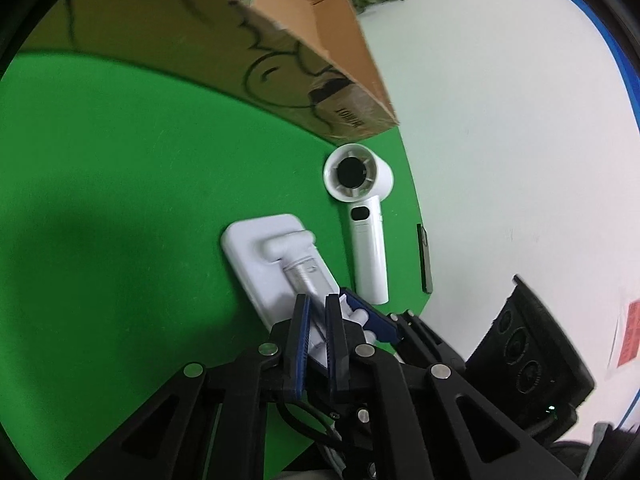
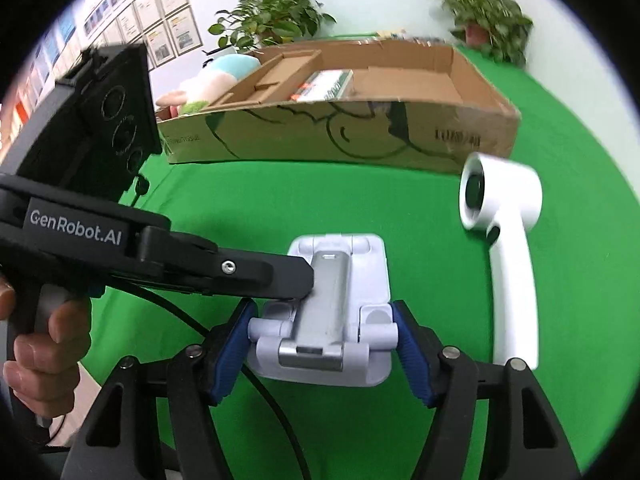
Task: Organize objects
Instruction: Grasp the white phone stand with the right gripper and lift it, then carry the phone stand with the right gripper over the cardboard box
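Note:
A pale lilac folding stand (image 2: 340,264) with a silver metal arm (image 2: 326,300) lies on the green cloth. My right gripper (image 2: 324,334) is shut on the stand's hinge bar, one blue pad on each end. My left gripper (image 1: 318,312) is shut on the silver arm (image 1: 302,274) of the same stand (image 1: 256,252); in the right wrist view it comes in from the left and pinches the arm's edge (image 2: 296,280). A white handheld fan (image 2: 508,248) lies to the right of the stand, also in the left wrist view (image 1: 366,236).
An open cardboard box (image 2: 360,128) with a drawn figure stands behind the stand, with a packet and cardboard dividers inside. A plush toy (image 2: 212,80) and potted plants (image 2: 272,20) are behind it. A dark phone (image 1: 425,258) lies at the cloth's edge.

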`<action>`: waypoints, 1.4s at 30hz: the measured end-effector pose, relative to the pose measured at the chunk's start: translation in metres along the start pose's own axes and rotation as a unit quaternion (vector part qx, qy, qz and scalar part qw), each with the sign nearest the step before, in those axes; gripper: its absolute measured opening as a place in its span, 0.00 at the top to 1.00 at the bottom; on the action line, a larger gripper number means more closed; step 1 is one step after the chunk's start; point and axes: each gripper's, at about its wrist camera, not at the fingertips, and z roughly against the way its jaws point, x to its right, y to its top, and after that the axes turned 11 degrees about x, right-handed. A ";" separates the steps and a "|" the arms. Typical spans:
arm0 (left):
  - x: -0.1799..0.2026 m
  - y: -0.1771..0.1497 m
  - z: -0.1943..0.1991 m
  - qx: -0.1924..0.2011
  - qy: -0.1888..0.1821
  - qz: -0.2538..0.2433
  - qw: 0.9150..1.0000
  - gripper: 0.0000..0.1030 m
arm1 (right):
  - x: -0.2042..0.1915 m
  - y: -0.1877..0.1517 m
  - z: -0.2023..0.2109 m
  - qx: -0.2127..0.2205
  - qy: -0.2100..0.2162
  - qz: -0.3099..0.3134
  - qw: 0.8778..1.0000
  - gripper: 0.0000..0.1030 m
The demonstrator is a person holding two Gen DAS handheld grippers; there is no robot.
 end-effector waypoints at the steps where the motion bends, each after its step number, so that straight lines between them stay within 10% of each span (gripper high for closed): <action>1: -0.006 0.004 0.003 -0.001 0.001 0.008 1.000 0.97 | 0.001 -0.003 0.001 -0.002 -0.002 -0.004 1.000 0.36; 7: -0.018 0.005 0.013 0.011 0.028 0.053 0.998 0.56 | 0.017 -0.004 0.006 -0.004 -0.002 -0.045 0.999 0.36; 18: 0.013 0.016 0.022 0.006 -0.016 0.032 0.999 0.84 | 0.017 0.002 0.006 -0.003 0.047 -0.073 0.996 0.36; 26: 0.087 0.050 0.068 0.064 -0.013 -0.076 0.995 0.90 | -0.003 0.043 0.034 0.074 0.028 -0.019 0.997 0.37; 36: 0.231 0.104 0.069 0.138 -0.012 -0.215 0.967 0.89 | -0.018 0.133 0.074 0.196 -0.014 0.026 0.980 0.37; 42: 0.264 0.119 0.168 0.165 0.015 -0.266 0.950 0.89 | -0.021 0.182 0.076 0.226 -0.009 0.029 0.974 0.37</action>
